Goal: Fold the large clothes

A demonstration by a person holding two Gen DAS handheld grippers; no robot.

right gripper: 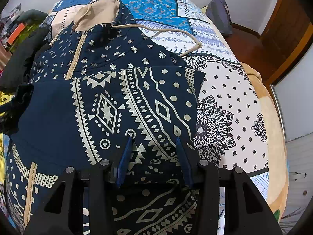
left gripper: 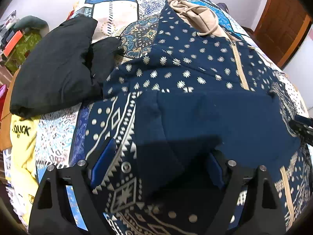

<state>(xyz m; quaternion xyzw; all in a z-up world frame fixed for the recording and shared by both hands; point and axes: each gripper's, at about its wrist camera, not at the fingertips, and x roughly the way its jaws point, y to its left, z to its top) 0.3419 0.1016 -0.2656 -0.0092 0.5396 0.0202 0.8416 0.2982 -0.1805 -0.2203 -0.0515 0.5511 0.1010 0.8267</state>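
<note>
Patchwork bedspread [right gripper: 230, 101] in blues and whites covers the bed and fills both views. On it lies the hoodie [right gripper: 109, 90], navy with cream geometric print, front up, its zip [right gripper: 77, 52] running toward the far end where the beige-lined hood [right gripper: 97, 13] rests. A plain navy panel is folded across the middle of the body, clearest in the left view [left gripper: 225, 121]. One drawstring [right gripper: 176, 33] trails off to the right over the bedspread.

Left of the hoodie sits a folded black garment [left gripper: 54, 68], touching the hoodie's left edge. Nearer, at the left edge of the bed, lies a yellow shirt [left gripper: 21, 143] with dark lettering. A wooden door [left gripper: 281, 23] stands far right.

The left gripper [left gripper: 156, 166] hangs over the near part of the hoodie with its blue-padded fingers [left gripper: 101, 162] spread wide, nothing between them. The right gripper [right gripper: 154, 160] is also parted, its fingertips [right gripper: 125, 156] down on the printed cloth near the hoodie's right edge, with fabric lying between the pads but not pinched.
</note>
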